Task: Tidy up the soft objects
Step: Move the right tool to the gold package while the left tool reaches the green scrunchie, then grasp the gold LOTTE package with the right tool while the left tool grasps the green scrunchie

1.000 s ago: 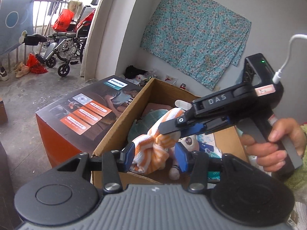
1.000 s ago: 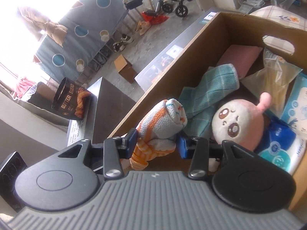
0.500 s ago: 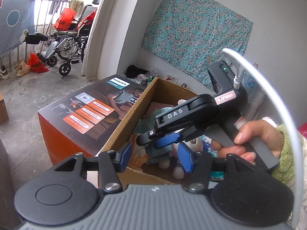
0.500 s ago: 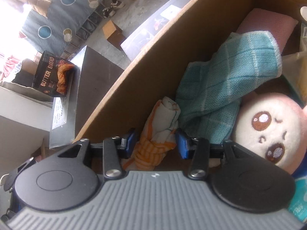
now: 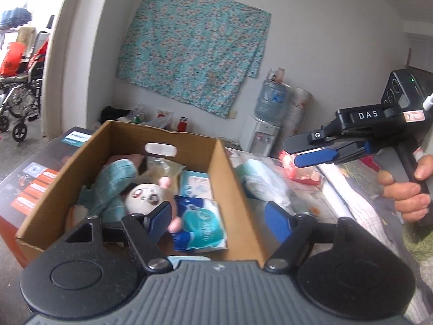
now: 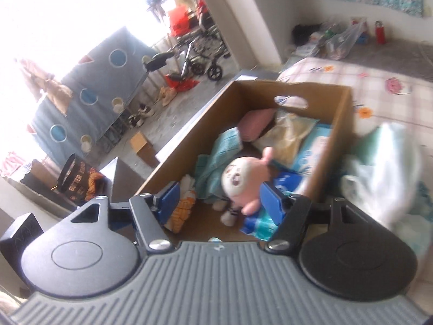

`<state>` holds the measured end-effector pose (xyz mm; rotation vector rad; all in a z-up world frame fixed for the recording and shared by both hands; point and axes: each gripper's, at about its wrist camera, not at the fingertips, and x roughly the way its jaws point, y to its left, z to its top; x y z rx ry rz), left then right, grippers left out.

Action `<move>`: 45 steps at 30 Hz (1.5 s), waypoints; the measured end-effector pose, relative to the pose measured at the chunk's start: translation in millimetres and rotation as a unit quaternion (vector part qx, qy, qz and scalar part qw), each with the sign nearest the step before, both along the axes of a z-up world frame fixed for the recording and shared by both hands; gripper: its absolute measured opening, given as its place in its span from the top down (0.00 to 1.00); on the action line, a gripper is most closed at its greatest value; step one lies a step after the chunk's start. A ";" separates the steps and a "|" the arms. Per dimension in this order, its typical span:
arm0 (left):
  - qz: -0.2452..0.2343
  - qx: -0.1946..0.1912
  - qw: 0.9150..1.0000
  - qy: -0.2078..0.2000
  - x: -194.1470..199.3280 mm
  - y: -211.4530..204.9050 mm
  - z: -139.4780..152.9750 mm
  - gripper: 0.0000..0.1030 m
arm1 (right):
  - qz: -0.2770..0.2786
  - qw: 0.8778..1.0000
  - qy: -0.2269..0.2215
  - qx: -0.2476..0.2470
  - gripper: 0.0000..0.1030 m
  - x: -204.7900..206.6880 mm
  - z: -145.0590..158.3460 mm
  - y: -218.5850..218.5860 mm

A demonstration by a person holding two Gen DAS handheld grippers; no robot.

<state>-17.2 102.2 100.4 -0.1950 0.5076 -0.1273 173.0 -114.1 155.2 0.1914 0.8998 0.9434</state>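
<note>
Both wrist views look down from near, above the cardboard box; left faces the far wall, right faces the window; both share the box's inside

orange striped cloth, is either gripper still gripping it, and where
No. The orange striped cloth lies loose in the cardboard box. The left gripper and right gripper hold nothing, jaws opening.

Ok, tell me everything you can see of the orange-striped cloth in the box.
The orange-striped cloth is a bunched, soft-looking white fabric with orange stripes. It lies loose in the near left corner of the cardboard box, against the box wall, beside the teal towel and near the plush doll. Neither gripper touches it; part of it is hidden behind the right gripper's finger.
</note>
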 end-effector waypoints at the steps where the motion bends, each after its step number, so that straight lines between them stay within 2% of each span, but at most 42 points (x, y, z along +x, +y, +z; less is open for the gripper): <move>1: -0.021 0.002 1.000 0.001 2.9 -14.7 -2.6 0.25 | -0.017 1.000 -0.007 -0.003 0.34 -4.8 0.5 -21.0; 4: -0.081 0.010 0.997 0.011 13.4 -58.5 -10.4 0.25 | -0.079 0.997 -0.007 -0.016 0.32 -21.8 -5.6 -87.7; 9: -0.164 0.034 0.985 0.039 28.9 -127.1 -40.8 0.25 | -0.170 0.984 0.032 -0.041 0.32 -49.1 -44.2 -179.8; 13: -0.200 0.047 0.976 0.072 41.1 -161.3 -71.6 0.25 | -0.226 0.971 0.055 -0.062 0.32 -64.8 -69.7 -224.7; 17: -0.214 0.063 0.969 0.104 52.1 -180.3 -99.7 0.25 | -0.248 0.961 0.068 -0.102 0.32 -79.5 -90.6 -250.4; 23: -0.210 0.094 0.963 0.141 67.0 -196.0 -132.2 0.25 | -0.222 0.956 0.067 -0.181 0.27 -87.4 -117.7 -257.5; 27: -0.206 0.110 0.962 0.144 73.8 -200.6 -140.5 0.26 | -0.150 0.955 0.053 -0.249 0.21 -82.8 -134.7 -246.4; 33: -0.205 0.133 0.959 0.142 77.6 -207.3 -147.9 0.26 | -0.057 0.940 0.031 -0.334 0.19 -78.5 -158.7 -227.7; 36: -0.200 0.148 0.957 0.147 79.9 -209.5 -152.5 0.27 | -0.031 0.934 0.026 -0.355 0.18 -76.1 -168.3 -222.7; 39: -0.192 0.145 0.956 0.168 85.4 -207.1 -157.9 0.35 | -0.023 0.930 0.032 -0.365 0.18 -72.4 -177.9 -222.4; 42: -0.186 0.143 0.958 0.166 86.1 -204.4 -157.3 0.39 | -0.027 0.928 0.039 -0.369 0.18 -70.9 -183.9 -225.8; 45: -0.179 0.147 0.959 0.163 86.1 -202.6 -156.2 0.48 | -0.039 0.930 0.048 -0.363 0.20 -70.6 -189.1 -231.3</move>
